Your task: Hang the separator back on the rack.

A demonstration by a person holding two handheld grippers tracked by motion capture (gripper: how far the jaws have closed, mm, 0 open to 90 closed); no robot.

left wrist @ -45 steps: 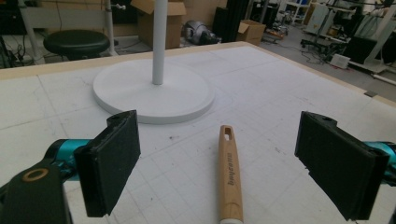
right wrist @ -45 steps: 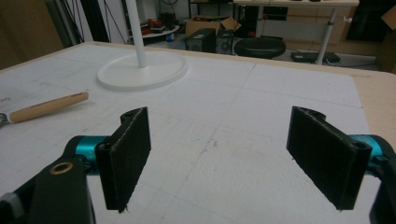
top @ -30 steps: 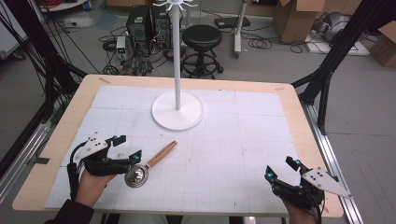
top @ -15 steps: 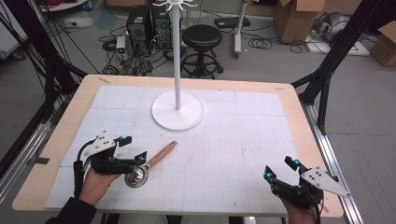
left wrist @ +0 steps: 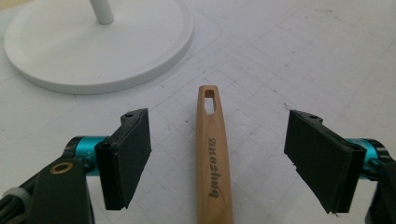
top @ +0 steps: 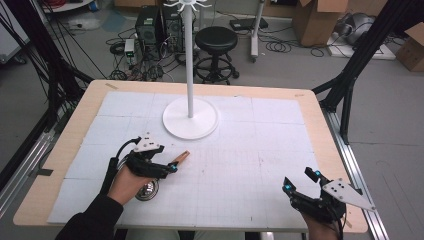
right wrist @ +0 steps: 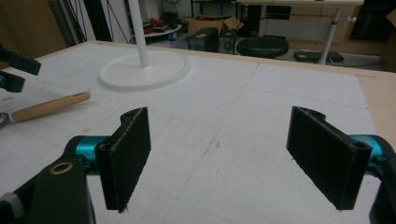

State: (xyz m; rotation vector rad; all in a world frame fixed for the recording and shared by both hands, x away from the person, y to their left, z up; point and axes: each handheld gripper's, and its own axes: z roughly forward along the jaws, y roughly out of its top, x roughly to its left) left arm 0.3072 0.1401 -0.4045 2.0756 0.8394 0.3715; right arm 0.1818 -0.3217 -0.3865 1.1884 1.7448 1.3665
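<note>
A utensil with a wooden handle and a round metal head lies at the front left of the white mat. My left gripper hovers over the handle, pointing toward the stand. In the left gripper view the handle lies between the two pads, with a clear gap on each side. The jaws have just been closing and touch nothing. My right gripper rests at the front right, open, with nothing between its fingers. The handle lies far off to the left in the right gripper view.
A white stand with a round base and a tall pole rises at the back middle of the mat. The wooden table edge frames the mat. A stool, boxes and cables lie on the floor beyond.
My left gripper has slid rightward from beside the metal head to over the wooden handle. The right gripper has not moved.
</note>
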